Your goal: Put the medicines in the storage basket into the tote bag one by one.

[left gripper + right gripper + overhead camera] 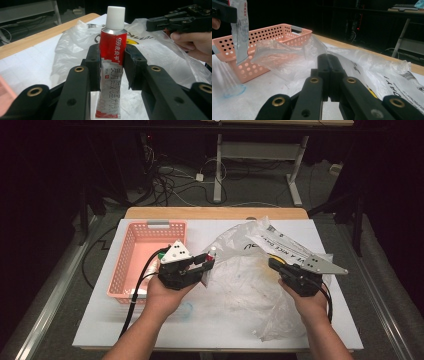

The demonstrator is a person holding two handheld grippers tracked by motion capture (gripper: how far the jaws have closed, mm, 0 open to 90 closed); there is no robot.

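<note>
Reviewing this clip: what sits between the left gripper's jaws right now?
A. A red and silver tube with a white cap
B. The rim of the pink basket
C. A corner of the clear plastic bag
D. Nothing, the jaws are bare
A. In the left gripper view the red and silver tube stands upright with the left gripper clamped on both its sides, white cap on top; the plastic bag lies behind it on the table.

Black left gripper (200,265), right gripper (274,263); brass rivets, grey plates, black cables.
</note>
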